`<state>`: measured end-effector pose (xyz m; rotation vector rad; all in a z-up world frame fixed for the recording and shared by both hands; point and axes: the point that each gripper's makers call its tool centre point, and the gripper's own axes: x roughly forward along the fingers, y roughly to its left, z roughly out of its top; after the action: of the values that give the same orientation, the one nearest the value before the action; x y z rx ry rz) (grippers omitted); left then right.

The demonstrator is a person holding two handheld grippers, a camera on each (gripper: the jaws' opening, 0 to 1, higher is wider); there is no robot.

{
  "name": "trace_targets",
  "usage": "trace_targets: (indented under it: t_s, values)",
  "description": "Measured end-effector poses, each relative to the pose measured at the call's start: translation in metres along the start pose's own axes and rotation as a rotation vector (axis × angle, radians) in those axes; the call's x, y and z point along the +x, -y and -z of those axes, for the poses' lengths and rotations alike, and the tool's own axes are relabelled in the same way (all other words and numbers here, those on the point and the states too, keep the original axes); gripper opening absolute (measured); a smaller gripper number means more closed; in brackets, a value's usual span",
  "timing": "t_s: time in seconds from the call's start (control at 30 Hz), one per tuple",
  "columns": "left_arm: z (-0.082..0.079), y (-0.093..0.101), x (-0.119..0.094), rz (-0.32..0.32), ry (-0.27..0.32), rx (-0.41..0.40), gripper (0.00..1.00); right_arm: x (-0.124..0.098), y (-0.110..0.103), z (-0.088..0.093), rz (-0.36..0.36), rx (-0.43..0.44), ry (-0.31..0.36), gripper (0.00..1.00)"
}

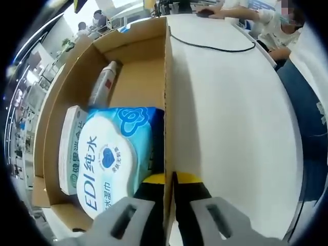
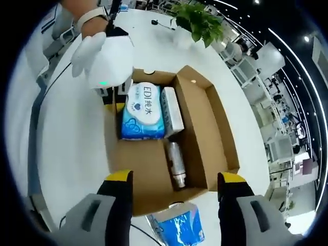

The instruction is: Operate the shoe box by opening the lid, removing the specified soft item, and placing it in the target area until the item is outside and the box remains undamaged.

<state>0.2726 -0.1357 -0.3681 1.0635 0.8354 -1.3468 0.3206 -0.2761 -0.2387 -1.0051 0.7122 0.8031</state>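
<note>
Left hand-held gripper (image 1: 169,205) pinches the box wall (image 1: 167,102) (wipes pack (image 2: 143,110) inside); right hand-held gripper (image 2: 174,187) spread.

I see a white bench (image 2: 77,154) carrying everything, with a black cable (image 1: 215,47) snaking across it toward the top of the left gripper view. A potted green plant (image 2: 197,20) stands near the top of the right gripper view, and a blue packet (image 2: 177,225) lies on the bench at bottom centre, between my jaws. At the top right of the left gripper view a seated person (image 1: 266,23) rests an arm on the bench.
</note>
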Motion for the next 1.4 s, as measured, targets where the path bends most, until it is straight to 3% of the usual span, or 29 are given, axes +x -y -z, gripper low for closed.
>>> trace_targets:
  t_s: [0.13,0.3,0.4,0.83,1.0,1.07,1.4]
  values:
    - [0.000,0.001,-0.001,0.002,-0.001,-0.007,0.01,0.011,0.000,-0.006,0.002,0.027,0.026,0.63]
    - [0.000,0.001,0.000,-0.008,0.001,-0.002,0.02,0.028,-0.006,-0.002,-0.013,0.031,0.008,0.62]
    - [0.000,0.001,0.000,-0.007,0.004,0.005,0.02,0.037,-0.010,-0.003,-0.037,0.064,0.043,0.61]
    - [0.000,0.000,0.000,-0.002,0.010,0.005,0.01,0.070,-0.002,0.012,-0.053,0.044,-0.018,0.54]
    - [0.000,0.000,0.000,0.000,0.008,0.003,0.01,0.087,-0.005,0.022,-0.096,0.036,-0.047,0.53]
    - [0.000,0.000,0.000,-0.001,0.007,0.002,0.01,0.091,-0.007,0.028,-0.107,0.027,-0.081,0.52]
    - [0.000,-0.001,0.000,-0.001,0.007,0.005,0.01,0.099,-0.005,0.033,-0.102,0.043,-0.088,0.50]
